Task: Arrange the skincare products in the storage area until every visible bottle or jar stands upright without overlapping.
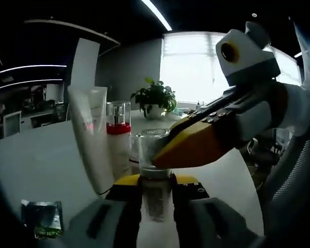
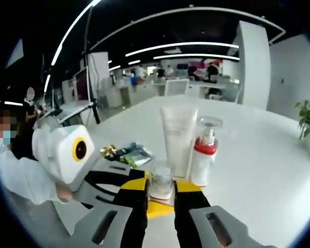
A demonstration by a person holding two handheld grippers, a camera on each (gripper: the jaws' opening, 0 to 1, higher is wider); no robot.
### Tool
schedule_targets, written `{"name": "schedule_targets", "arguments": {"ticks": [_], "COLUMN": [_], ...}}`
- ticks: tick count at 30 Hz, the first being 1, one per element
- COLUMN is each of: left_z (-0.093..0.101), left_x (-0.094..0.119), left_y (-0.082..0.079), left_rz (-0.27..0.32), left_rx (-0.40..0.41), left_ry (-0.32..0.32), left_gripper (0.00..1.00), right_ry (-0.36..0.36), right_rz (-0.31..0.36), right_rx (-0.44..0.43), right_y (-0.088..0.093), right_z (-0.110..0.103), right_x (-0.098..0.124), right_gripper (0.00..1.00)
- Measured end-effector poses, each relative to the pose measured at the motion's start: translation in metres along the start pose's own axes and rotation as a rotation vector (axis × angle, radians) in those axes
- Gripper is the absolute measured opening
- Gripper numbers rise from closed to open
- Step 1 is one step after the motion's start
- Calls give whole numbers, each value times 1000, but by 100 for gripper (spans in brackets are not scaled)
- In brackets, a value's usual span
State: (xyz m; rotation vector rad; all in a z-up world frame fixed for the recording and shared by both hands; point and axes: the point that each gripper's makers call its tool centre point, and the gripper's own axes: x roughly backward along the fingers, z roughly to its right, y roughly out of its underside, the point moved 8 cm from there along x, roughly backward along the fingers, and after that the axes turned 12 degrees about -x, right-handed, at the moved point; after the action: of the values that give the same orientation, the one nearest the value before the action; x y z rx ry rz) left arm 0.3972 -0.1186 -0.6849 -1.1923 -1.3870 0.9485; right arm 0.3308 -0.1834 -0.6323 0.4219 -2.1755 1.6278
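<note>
In the left gripper view, a small clear glass jar (image 1: 155,170) stood upright on the white table (image 1: 36,160), right between the left gripper (image 1: 156,206)'s two dark jaws, which pressed against its lower sides and held it. The right gripper (image 1: 168,147) reached in from the right, its yellow-tipped jaw lying across the jar's upper part just under the rim; whether it pinched the jar from this angle could not be told. Just left of the jar stood a white pump bottle (image 1: 119,139) with a red collar and a clear cap, and left of that, touching or nearly touching it, a tall white tube (image 1: 93,134) stood on its end, leaning slightly. A small green sachet (image 1: 41,219) lay flat on the near left of the table, well apart from the bottles. A potted plant (image 1: 155,98) sat far back on the table before a bright window.

In the right gripper view, the same jar (image 2: 160,181) sat between the right gripper (image 2: 160,204)'s jaws, which were narrowed to about its width around its base; it looked empty, though its contents were hard to make out. Beyond it stood the tube (image 2: 178,137), and the pump bottle (image 2: 204,152) just right of the tube, both upright. The left gripper (image 2: 126,183) came in from the left with its yellow tips at the jar. A few small packets (image 2: 126,152) lay on the table (image 2: 258,155) to the left of the tube. A person's sleeve (image 2: 20,175) showed at the left edge.
</note>
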Motion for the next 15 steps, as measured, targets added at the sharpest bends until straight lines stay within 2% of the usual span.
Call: {"name": "schedule_targets", "arguments": {"ticks": [6,15], "left_z": [-6,-25], "left_x": [1,10], "left_y": [3,4], "left_rz": [-3,-13], "left_rx": [1,6], "left_ry": [-11,-83], "left_gripper": [17,20], "right_ry": [8,26], "right_rz": [4,21], "right_rx": [-3,42], "right_y": [-1,-8], "right_z": [-3,-8], "right_x": [-8,-24], "right_gripper": [9,9]}}
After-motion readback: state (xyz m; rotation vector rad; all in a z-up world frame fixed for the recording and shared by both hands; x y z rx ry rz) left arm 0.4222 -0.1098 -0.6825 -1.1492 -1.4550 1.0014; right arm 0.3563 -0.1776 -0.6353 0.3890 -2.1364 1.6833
